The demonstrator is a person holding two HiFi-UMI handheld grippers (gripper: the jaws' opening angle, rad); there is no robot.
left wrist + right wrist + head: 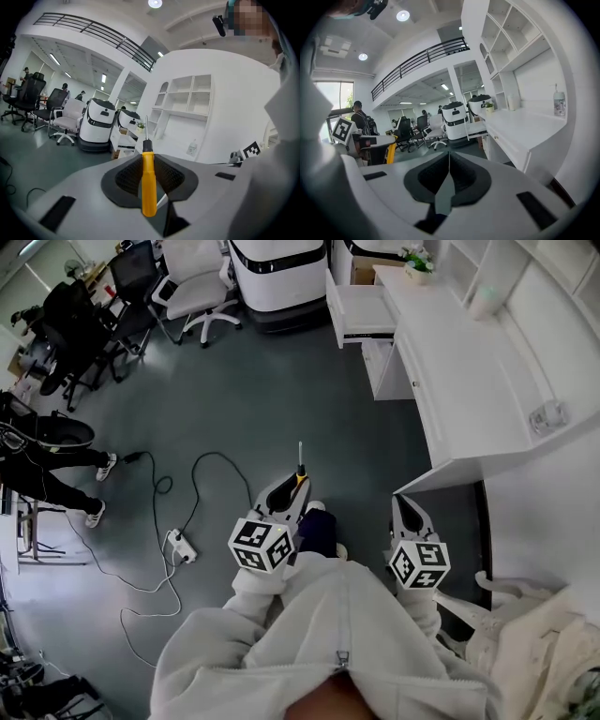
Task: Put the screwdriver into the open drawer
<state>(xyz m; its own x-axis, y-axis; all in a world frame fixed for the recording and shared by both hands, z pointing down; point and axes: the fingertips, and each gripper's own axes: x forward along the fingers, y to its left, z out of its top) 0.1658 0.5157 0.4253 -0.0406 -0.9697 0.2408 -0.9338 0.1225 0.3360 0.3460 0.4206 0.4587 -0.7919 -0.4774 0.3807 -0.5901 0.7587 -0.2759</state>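
Observation:
A screwdriver (pixel 148 180) with a yellow handle and a thin metal shaft stands upright between the jaws of my left gripper (pixel 147 158), which is shut on the handle. In the head view the left gripper (pixel 292 487) is held over the grey floor, and the screwdriver (pixel 300 457) points away from me. The open drawer (pixel 361 313) juts out of the white desk (pixel 469 362) far ahead, also seen as the drawer (pixel 476 131) in the right gripper view. My right gripper (pixel 449 161) is shut with nothing in it, near the desk's corner (pixel 410 510).
A power strip (pixel 181 547) and cable (pixel 202 479) lie on the floor to the left. Office chairs (pixel 192 287) and white robot bases (pixel 278 273) stand at the back. A person's legs (pixel 56 484) are at far left. A plant (pixel 417 261) and a bottle (pixel 485 298) are on the desk.

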